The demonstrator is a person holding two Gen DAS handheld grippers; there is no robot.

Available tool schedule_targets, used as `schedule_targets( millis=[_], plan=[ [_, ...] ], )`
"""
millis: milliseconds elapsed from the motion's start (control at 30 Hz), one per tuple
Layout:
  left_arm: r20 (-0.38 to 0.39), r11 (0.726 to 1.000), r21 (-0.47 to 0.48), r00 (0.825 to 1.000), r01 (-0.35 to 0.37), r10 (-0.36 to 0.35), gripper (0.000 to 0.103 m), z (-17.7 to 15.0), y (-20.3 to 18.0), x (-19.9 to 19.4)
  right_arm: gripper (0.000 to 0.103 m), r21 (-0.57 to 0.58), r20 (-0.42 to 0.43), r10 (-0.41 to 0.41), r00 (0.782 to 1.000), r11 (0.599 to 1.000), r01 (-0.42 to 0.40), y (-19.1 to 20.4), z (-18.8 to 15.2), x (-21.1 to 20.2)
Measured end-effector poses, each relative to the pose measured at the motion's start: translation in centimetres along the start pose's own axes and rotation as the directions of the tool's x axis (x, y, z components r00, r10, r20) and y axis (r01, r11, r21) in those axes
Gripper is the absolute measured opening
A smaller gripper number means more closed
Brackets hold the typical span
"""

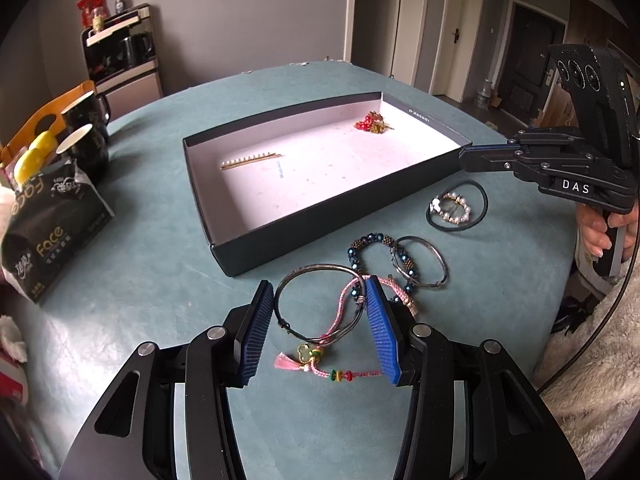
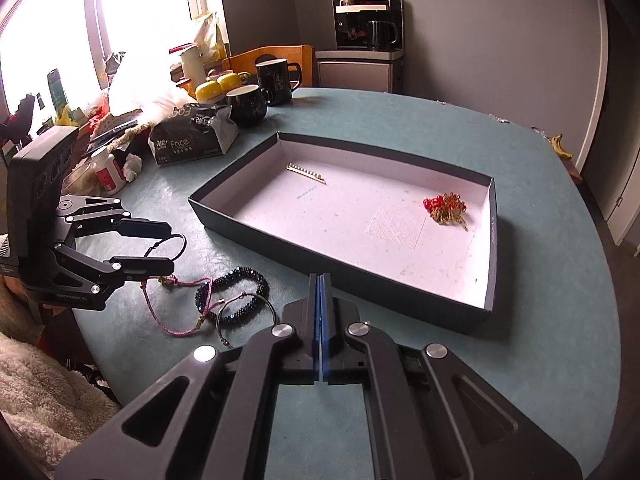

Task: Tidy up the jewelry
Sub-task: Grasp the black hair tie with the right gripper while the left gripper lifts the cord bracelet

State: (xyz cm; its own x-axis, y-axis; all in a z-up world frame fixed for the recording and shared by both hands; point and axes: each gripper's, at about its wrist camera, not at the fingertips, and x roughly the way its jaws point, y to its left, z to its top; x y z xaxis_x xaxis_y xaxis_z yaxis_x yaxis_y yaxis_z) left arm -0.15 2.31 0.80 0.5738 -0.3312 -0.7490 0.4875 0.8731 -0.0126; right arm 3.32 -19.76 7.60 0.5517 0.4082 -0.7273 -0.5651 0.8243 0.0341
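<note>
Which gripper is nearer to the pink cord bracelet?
Left. The left gripper has the pink cord bracelet between its open fingers. The right gripper is shut, by the box's near wall.

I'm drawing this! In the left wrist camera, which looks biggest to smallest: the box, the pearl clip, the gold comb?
1. Box, by far.
2 and 3. Gold comb and pearl clip: too alike to rank; the clip also lies nearer the camera.

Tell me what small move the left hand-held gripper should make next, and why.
Probably close the left hand-held gripper on the thin dark bangle. Its pads stand open either side of that bangle, the tray already holds two pieces, and the right hand-held gripper is shut on nothing.
</note>
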Motion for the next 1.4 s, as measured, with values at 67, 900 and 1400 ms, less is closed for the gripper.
schedule_targets(
  millis=[67, 900, 1400],
  plan=[
    [0.015, 1.000, 0.005, 1.000, -0.002, 0.001, 0.049, 0.5, 0.0, -0.4, 0.000, -0.011, 0.019, -0.002, 1.000, 1.000, 0.003, 0.0, 0.6, -0.6],
    [-0.013, 1.000, 0.006, 1.000, 0.014, -0.014, 0.050, 0.4, -0.1, 0.4, 0.019, -0.031, -0.199, -0.005, 0.980, 1.000, -0.001, -0.9, -2.8, 4.4],
    [0.027, 1.000, 0.021, 1.000, 0.000, 0.000, 0.050, 2.2, 0.1, -0.1, 0.003, -0.040, -0.068, 0.030, 0.997, 0.999, -0.032, -0.7, -0.4, 0.6]
  ],
)
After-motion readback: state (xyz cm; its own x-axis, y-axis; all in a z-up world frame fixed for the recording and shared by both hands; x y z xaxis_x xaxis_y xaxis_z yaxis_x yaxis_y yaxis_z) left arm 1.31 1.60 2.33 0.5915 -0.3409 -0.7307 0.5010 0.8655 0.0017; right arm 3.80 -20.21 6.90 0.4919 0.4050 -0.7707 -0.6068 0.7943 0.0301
